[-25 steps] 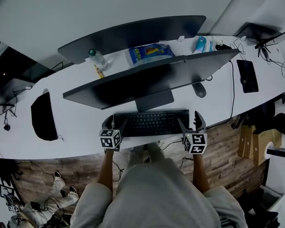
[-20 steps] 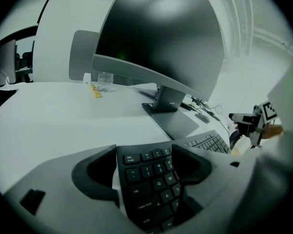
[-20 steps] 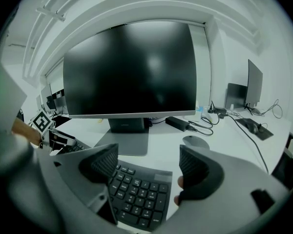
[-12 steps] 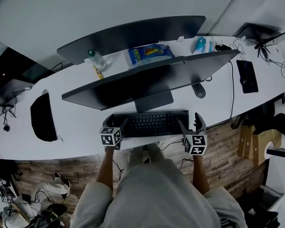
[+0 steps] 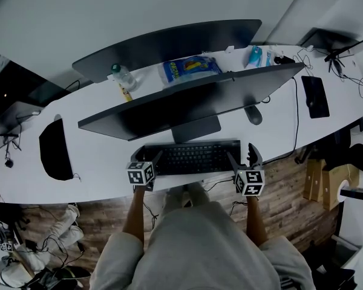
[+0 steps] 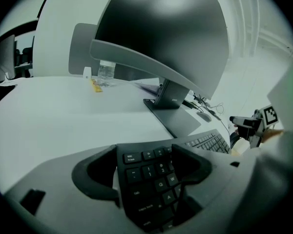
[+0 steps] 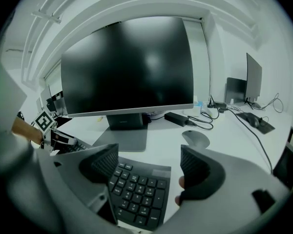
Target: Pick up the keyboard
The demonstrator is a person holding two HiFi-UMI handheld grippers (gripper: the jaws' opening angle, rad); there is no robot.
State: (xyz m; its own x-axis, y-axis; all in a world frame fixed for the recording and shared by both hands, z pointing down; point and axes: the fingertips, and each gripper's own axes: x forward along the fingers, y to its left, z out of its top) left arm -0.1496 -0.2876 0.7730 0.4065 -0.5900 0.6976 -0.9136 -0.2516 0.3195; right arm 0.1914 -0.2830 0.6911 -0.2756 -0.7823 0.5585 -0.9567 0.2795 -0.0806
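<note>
White desk holds the black keyboard, flat, just in front of the monitor stand. The left gripper has its jaws apart around the keyboard's left end. The right gripper gapes wide around the keyboard's right end.

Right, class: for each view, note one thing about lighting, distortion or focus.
Head view: dim overall, and the wide lens bows the desk into an arc. Left gripper view: fisheye with black corners, soft sheen on the monitor back, nearest keyboard keys soft. Right gripper view: same fisheye curve, brighter room, left edge blurred.
</note>
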